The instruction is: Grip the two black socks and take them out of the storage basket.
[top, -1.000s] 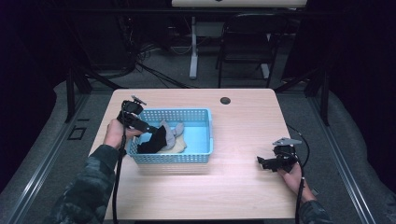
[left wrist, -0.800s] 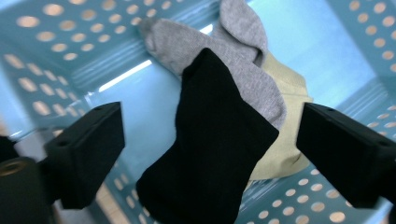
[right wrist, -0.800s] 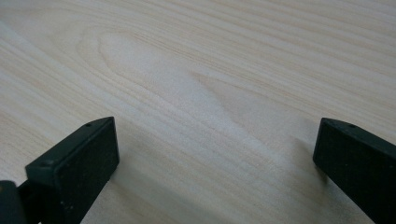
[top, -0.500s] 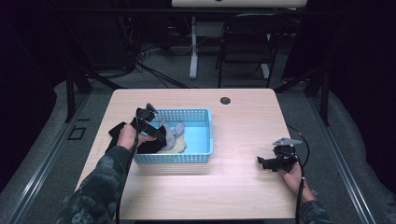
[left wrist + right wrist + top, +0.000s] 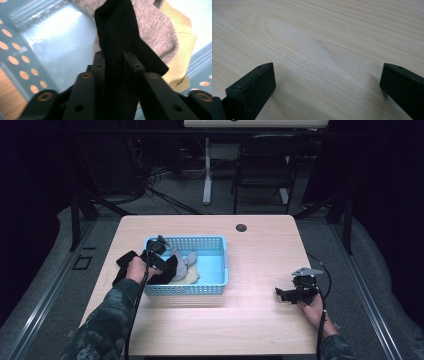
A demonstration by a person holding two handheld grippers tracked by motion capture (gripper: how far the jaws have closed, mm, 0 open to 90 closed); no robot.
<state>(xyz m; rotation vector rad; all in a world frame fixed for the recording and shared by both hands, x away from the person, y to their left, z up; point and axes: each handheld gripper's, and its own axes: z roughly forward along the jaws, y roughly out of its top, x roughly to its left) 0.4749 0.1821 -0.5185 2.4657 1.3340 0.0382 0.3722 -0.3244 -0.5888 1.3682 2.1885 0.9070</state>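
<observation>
Left gripper is clamped on the black cloth at the blue basket's left end, right gripper gapes idle lower right, and the trailing cloth could snag the rim.
</observation>
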